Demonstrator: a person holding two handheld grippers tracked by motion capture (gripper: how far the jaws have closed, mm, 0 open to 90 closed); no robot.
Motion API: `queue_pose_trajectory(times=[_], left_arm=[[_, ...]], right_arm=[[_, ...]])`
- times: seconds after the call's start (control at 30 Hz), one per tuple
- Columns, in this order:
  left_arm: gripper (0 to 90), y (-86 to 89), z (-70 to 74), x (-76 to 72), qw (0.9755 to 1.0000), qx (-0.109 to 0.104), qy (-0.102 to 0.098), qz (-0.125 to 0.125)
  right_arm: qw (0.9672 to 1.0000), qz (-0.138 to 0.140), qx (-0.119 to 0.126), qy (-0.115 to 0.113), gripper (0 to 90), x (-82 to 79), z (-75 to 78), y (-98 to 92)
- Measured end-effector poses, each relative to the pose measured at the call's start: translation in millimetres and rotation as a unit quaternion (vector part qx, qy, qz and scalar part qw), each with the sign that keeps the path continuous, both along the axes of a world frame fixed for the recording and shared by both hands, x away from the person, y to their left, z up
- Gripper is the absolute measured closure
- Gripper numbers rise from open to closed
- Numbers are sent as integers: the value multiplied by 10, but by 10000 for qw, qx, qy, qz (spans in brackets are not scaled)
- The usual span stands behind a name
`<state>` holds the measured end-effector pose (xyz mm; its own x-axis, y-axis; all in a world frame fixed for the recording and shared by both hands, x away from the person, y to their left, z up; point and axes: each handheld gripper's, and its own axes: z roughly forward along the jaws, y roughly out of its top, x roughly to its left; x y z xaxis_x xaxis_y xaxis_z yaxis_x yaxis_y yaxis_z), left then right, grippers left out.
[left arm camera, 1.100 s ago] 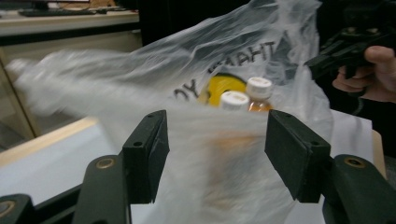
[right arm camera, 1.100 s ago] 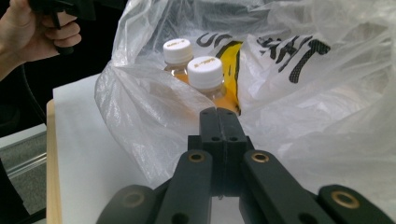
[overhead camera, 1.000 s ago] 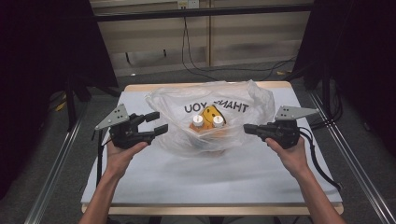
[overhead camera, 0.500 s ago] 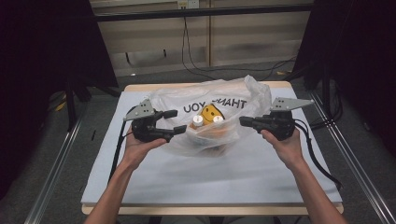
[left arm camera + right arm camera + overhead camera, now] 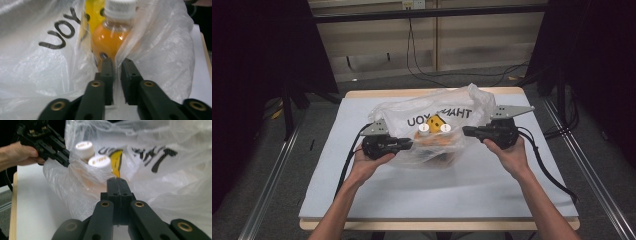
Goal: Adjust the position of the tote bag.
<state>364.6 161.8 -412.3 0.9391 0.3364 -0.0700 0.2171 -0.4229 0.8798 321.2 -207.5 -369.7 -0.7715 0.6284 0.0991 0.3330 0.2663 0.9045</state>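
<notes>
Both grippers bite the bag (image 5: 432, 127) at mid-table: our left gripper (image 5: 117, 65) has just been closing onto a fold, our right gripper (image 5: 117, 182) is clamped on film. We're gripping the mouth; next, we'd judge, spread it evenly off the bottles (image 5: 434, 130).

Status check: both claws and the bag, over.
Left claw just closed, pinching plastic bag edge. Right claw shut at bag's other side. Two orange bottles inside. Nothing blocking.

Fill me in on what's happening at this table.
A person works a white plastic bag with a gripper in each hand. The left gripper has just been closing, and its jaws pinch a fold of the bag's film. The right gripper is shut, its tips at the bag's other side. Two white-capped orange bottles stand inside.
</notes>
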Motion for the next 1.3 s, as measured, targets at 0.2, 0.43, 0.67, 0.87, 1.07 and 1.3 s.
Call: queue_pose_trajectory(times=[0.2,0.43,0.67,0.87,1.07,1.3], left_arm=[[895,29,-83,-17,9998,112,136,-63],[899,-12,-171,-30,9992,317,198,-117],[900,-10,-317,5,9982,440,395,-114],[900,-46,-467,13,9960,697,528,-160],[900,-38,-595,50,9933,861,738,-203],[900,-84,-715,44,9899,1118,840,-248]], right_arm=[[9997,-56,5,245,900,-31,-193,-75],[9992,-25,-94,384,900,-44,-374,-63],[9978,-21,-250,610,900,-64,-572,-53],[9945,0,-547,888,900,-36,-834,-36],[9926,75,-640,1029,900,1,-976,13],[9863,37,-1185,1148,900,-2,-1147,47]])
